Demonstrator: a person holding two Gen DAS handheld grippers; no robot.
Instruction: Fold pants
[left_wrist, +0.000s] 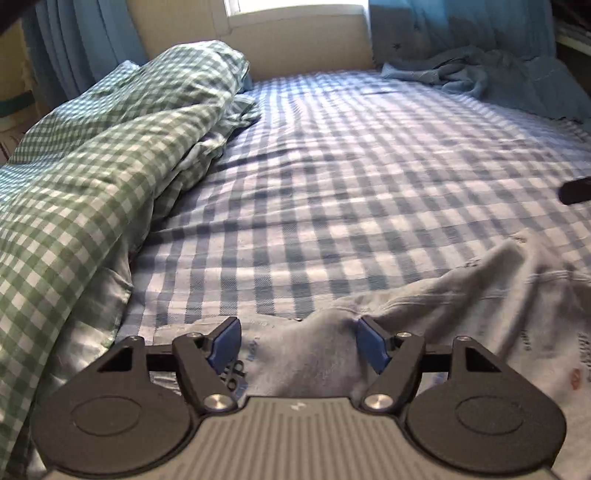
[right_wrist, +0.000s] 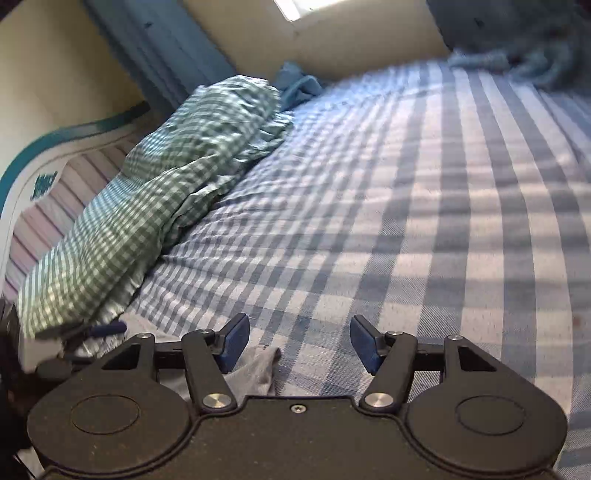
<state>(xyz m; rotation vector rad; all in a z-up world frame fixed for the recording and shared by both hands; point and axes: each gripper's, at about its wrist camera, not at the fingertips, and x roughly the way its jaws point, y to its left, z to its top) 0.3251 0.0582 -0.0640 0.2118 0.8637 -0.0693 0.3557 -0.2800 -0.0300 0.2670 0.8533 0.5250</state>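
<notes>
The grey pants (left_wrist: 480, 306) lie crumpled on the blue checked bed sheet (left_wrist: 351, 166) at the near edge, with small printed marks on the cloth. My left gripper (left_wrist: 299, 343) hangs just over a raised fold of them. It is open: its blue pads stand wide apart and do not press the cloth. In the right wrist view only a small grey corner of the pants (right_wrist: 264, 369) shows, beside the left finger. My right gripper (right_wrist: 301, 343) is open over the sheet (right_wrist: 406, 221) with nothing between its pads.
A bunched green checked duvet (left_wrist: 110, 166) (right_wrist: 159, 192) runs along the left side of the bed. A blue blanket (left_wrist: 480, 74) lies heaped at the far right corner. A beige headboard (left_wrist: 295, 37) closes the far end. A dark object (left_wrist: 576, 190) pokes in at the right edge.
</notes>
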